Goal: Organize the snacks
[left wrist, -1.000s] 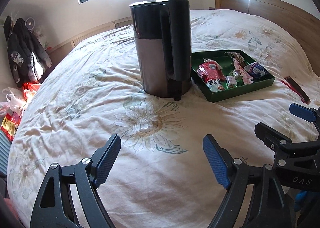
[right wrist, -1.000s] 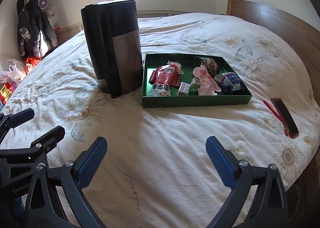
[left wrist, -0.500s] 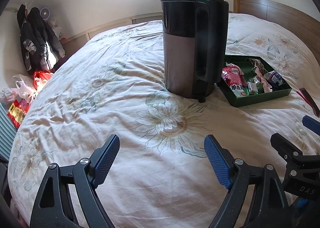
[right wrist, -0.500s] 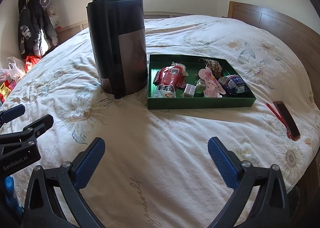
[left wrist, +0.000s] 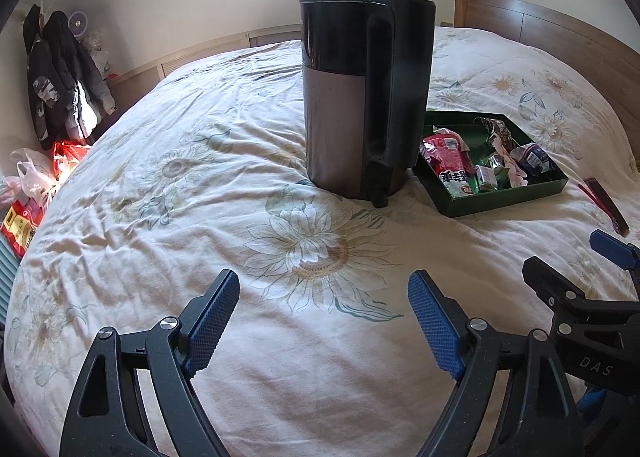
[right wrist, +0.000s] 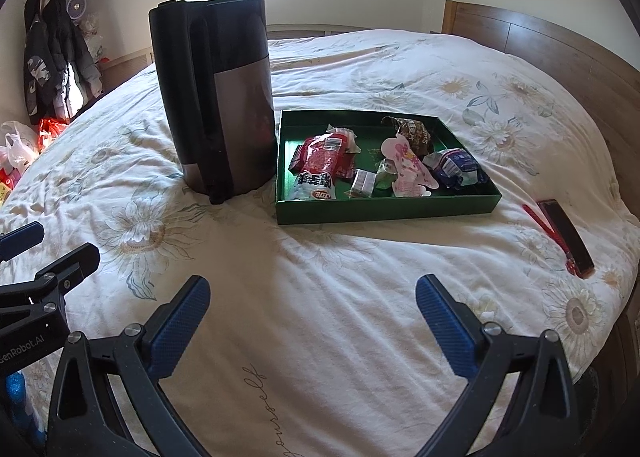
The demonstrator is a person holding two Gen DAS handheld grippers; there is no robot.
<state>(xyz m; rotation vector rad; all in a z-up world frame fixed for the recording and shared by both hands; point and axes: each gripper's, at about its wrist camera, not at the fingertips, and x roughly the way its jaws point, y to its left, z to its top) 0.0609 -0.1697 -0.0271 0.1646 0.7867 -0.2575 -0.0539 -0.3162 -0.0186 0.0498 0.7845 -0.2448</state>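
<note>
Bed (right wrist: 360, 65) with floral quilt carries everything. Tall dark kettle (right wrist: 218, 93) upright mid-bed, green tray (right wrist: 384, 209) just beside it, possibly touching. Snacks (right wrist: 324, 161) lie loose in tray, labels too small to read. Left gripper (left wrist: 324, 321) and right gripper (right wrist: 312, 317): both spread wide, empty, above bare quilt.

kettle (left wrist: 360, 97) hiding tray's (left wrist: 504, 201) near corner, snack labels unreadable

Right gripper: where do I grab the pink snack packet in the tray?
Pinch the pink snack packet across its narrow middle, coming from above. It lies flat among other snacks, and the green tray wall blocks a low approach from the near side.
</note>
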